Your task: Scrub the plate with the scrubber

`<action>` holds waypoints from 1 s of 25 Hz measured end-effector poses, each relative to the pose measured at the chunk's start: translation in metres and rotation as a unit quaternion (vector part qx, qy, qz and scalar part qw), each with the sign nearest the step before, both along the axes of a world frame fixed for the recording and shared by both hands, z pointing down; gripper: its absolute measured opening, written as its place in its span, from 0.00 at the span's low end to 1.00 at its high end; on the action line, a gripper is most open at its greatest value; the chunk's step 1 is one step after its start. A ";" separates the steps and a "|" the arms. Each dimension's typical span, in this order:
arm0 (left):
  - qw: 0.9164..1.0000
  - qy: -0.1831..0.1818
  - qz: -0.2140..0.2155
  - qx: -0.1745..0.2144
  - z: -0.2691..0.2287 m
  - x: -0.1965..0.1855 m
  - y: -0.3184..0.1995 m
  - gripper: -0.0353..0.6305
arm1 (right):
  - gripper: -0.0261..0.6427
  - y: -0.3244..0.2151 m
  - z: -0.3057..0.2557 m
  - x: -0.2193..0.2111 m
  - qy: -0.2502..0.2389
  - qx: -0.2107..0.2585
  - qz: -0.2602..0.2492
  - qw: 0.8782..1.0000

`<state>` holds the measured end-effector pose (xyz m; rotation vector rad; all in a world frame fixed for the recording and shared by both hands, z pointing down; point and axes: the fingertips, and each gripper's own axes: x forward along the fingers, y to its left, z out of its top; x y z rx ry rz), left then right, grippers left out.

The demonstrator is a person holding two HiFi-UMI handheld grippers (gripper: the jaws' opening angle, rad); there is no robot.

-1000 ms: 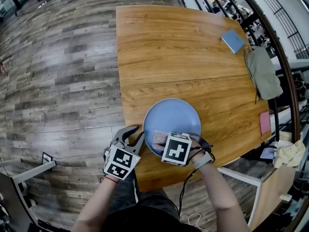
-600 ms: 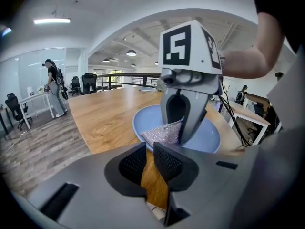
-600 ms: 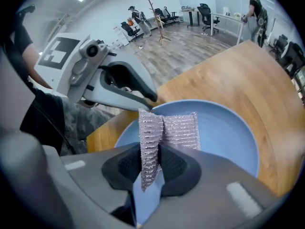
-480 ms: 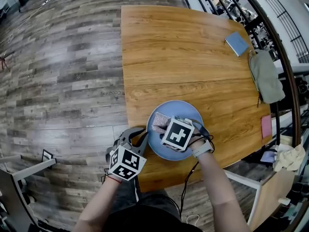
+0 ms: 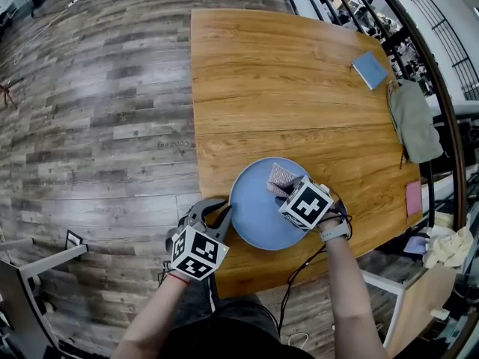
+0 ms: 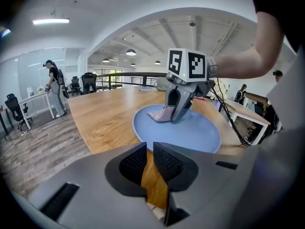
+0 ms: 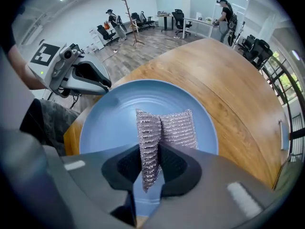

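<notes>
The silver mesh scrubber (image 7: 164, 132) is resting on the blue plate (image 7: 119, 113), clamped in the right gripper (image 7: 151, 163). The plate is sitting near the tabletop's (image 5: 284, 81) near left corner, bare wood stretching beyond it. The left gripper (image 6: 150, 161), whose jaws have just been closing to a slit around nothing, is hovering just beside the plate's left rim, over the tabletop's edge and the plank floor (image 5: 97, 111).

The left tool (image 5: 220, 208) tilted down on the person's left. Its jaws had just been closing, with only a thin gap left and nothing between them. The right tool (image 5: 292, 189) pointed almost straight down, its jaws pinched tight on the scrubber (image 7: 174, 128). Both bare forearms reached forward.
</notes>
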<state>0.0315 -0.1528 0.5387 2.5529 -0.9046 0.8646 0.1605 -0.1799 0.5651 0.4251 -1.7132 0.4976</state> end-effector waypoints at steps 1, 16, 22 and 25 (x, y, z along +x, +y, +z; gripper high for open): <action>1.000 -0.001 0.000 0.000 0.000 0.000 0.000 0.11 | 0.17 0.002 0.001 0.005 0.000 0.001 0.007 1.000; 1.000 -0.013 -0.003 0.001 0.001 0.004 -0.001 0.10 | 0.17 0.056 0.002 0.035 0.004 -0.014 0.058 0.998; 1.000 -0.017 -0.002 0.002 0.001 0.004 -0.001 0.10 | 0.17 0.091 0.002 0.025 -0.002 -0.054 0.066 0.996; 1.000 -0.018 -0.001 0.003 0.001 0.004 -0.001 0.09 | 0.17 0.107 0.000 0.013 -0.020 -0.083 0.054 0.995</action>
